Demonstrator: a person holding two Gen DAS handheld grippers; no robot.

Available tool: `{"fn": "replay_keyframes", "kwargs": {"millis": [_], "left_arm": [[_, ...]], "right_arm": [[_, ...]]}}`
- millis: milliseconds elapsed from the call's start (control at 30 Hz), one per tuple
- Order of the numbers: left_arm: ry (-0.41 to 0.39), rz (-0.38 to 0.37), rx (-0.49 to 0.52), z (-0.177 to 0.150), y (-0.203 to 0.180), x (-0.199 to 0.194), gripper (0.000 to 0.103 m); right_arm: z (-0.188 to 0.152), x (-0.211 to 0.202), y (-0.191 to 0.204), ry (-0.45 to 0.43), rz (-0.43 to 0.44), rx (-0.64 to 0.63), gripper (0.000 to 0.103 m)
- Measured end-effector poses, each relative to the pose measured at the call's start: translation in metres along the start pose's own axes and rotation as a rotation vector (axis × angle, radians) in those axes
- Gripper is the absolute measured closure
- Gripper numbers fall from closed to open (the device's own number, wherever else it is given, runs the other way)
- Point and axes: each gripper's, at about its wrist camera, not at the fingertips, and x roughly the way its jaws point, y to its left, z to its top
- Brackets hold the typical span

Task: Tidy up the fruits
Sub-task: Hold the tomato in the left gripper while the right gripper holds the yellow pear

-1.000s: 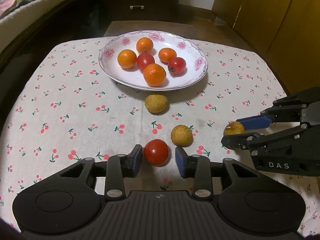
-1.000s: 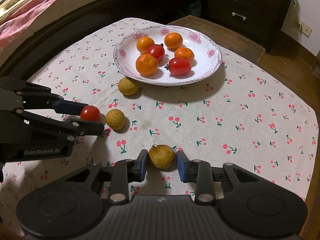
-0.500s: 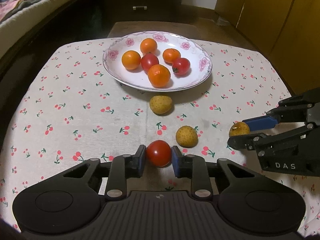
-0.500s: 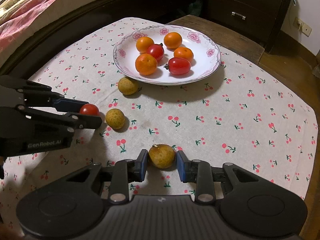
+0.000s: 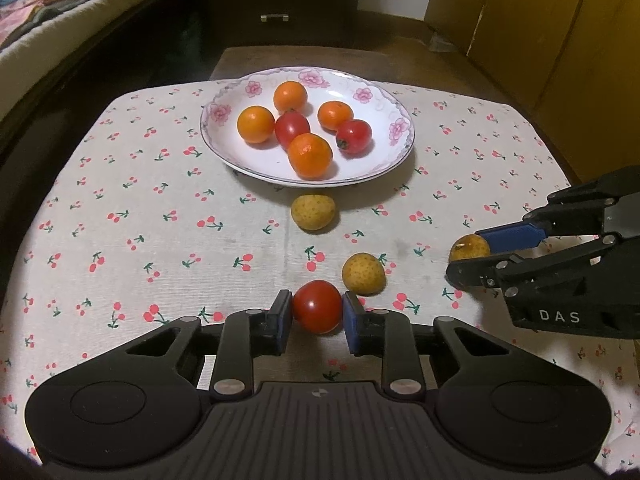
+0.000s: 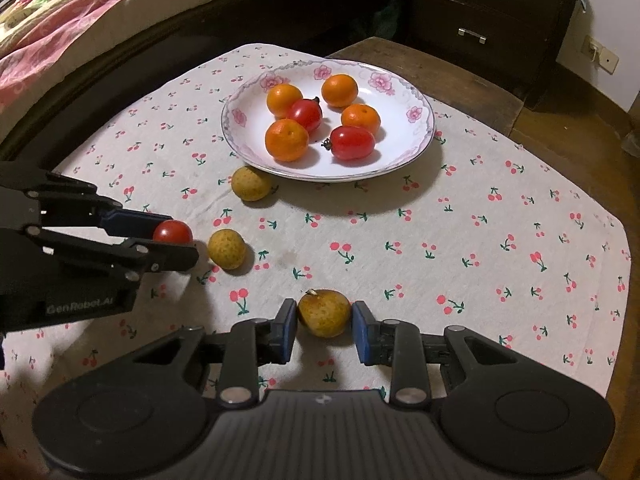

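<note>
Table (image 5: 224,60), cherry-print cloth (image 5: 120,220), plate (image 5: 380,168), fruits (image 5: 313,212)

I'm in a bedroom at home. A bed (image 6: 60,20) with a floral quilt lies far left. A dark drawer chest (image 6: 488,12) stands beyond my table.

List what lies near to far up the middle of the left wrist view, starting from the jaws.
Red tomato between the left gripper jaws → nearer yellow fruit → farther yellow fruit → floral plate holding oranges and tomatoes.
</note>
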Motion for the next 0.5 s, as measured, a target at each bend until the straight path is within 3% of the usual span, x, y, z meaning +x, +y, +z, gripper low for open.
{"fn": "replay_keyframes", "kwargs": {"millis": [500], "left_arm": [[-0.026, -0.011, 0.000, 0.0070, -0.0040, -0.0067, 0.068]], "right_arm": [[0.0074, -0.0076, 0.0024, -0.036, 0.007, -0.003, 0.069]]}}
